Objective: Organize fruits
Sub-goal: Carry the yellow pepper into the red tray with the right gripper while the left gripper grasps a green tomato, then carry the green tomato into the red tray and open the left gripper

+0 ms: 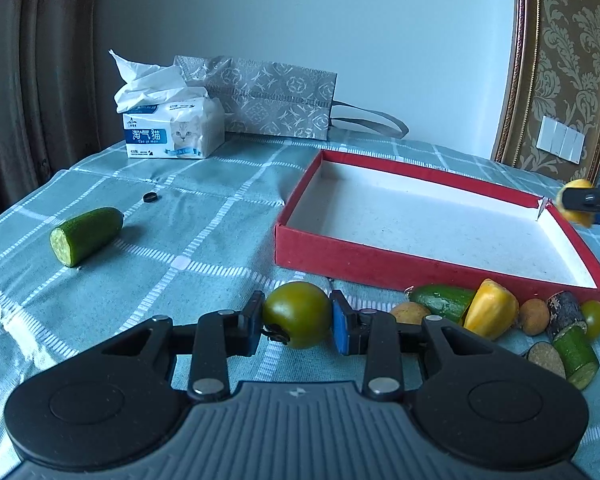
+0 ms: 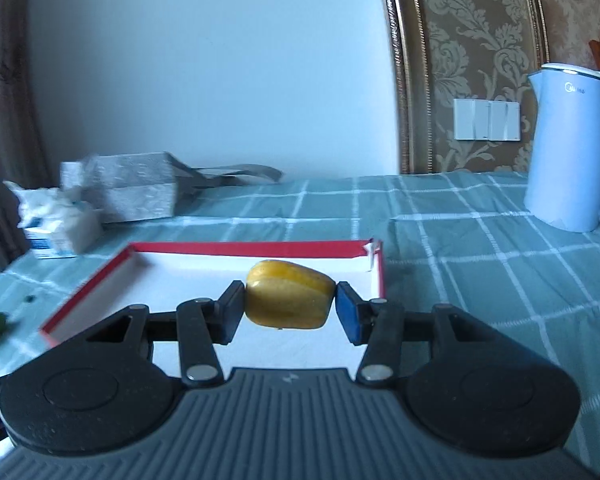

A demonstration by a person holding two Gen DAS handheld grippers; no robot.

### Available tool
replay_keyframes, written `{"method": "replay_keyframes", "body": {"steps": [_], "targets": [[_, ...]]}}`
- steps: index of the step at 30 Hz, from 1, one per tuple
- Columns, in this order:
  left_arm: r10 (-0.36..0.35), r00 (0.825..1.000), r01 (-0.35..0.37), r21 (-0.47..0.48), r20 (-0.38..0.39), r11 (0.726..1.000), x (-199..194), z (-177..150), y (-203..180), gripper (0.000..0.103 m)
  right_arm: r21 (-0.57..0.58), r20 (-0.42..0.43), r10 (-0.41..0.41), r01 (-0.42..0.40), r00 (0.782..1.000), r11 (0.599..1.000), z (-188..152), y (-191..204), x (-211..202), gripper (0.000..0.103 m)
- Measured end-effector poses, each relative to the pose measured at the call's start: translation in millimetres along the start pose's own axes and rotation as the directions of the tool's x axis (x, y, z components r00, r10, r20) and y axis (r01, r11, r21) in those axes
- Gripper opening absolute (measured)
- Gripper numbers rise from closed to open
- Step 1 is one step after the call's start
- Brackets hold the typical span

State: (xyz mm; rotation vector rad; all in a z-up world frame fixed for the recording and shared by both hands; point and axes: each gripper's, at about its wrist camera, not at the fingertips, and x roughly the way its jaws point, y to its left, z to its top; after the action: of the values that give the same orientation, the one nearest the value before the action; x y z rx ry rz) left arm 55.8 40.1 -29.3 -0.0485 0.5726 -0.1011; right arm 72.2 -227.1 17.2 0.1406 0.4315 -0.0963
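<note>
My left gripper [image 1: 297, 317] is shut on a green tomato [image 1: 297, 314], held just above the checked cloth in front of the red tray [image 1: 420, 270]. The tray's white inside holds nothing. My right gripper [image 2: 290, 300] is shut on a yellow fruit [image 2: 288, 294], lifted over the tray's [image 2: 240, 248] near right part. In the left wrist view that yellow fruit [image 1: 576, 204] and the right gripper show at the tray's far right corner. A pile of fruit pieces lies by the tray's near right side: a cucumber piece [image 1: 442, 300], a yellow piece [image 1: 490, 314] and small brown fruits [image 1: 534, 316].
A cut cucumber half [image 1: 86, 234] lies alone at the left, with a small black ring [image 1: 150, 197] behind it. A tissue pack [image 1: 174, 128] and a grey patterned bag [image 1: 268, 98] stand at the back. A pale blue kettle [image 2: 568, 148] stands at the right.
</note>
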Motion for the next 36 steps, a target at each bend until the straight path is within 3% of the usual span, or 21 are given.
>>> {"method": "replay_keyframes", "body": {"steps": [4,5,6,7,12,17,24,36], "targets": [[-0.005,1.000,0.005,-0.008,-0.012,1.000,2.6,0.8,1.8,0.033,-0.007,-0.036,-0.046,0.046,0.998,0.999,-3.1,-3.2,29.2,0.048],[-0.007,1.000,0.006,-0.009,-0.014,1.000,3.0,0.6,2.1,0.033,-0.005,-0.056,-0.049,0.049,0.997,0.999,-4.2,-5.0,35.8,0.051],[-0.007,1.000,0.007,-0.011,-0.015,1.000,3.2,0.4,2.3,0.033,0.006,-0.064,-0.052,0.052,0.997,0.999,-5.8,-7.4,38.9,0.063],[-0.008,1.000,0.007,-0.012,-0.016,1.000,3.2,0.0,2.6,0.033,0.017,-0.052,-0.058,0.059,0.997,0.998,-7.7,-10.3,38.3,0.071],[-0.007,1.000,0.006,-0.016,-0.022,1.000,4.4,0.3,3.3,0.033,0.035,0.040,-0.048,0.047,0.998,0.998,-17.2,-15.2,8.0,0.072],[-0.003,1.000,0.002,-0.015,-0.019,1.000,4.4,-0.1,3.1,0.033,0.008,0.150,-0.025,0.024,0.988,1.000,-35.7,-18.3,-41.4,0.086],[0.005,1.000,-0.005,0.003,-0.012,1.000,1.4,-0.9,1.0,0.033,0.006,0.249,-0.026,0.026,0.968,1.000,-64.5,-24.9,-93.9,0.088],[0.037,0.999,-0.038,0.069,0.016,0.997,-14.8,1.4,-11.3,0.033,0.069,0.260,-0.019,0.001,0.965,0.998,-70.6,-40.8,-94.5,0.090]]}}
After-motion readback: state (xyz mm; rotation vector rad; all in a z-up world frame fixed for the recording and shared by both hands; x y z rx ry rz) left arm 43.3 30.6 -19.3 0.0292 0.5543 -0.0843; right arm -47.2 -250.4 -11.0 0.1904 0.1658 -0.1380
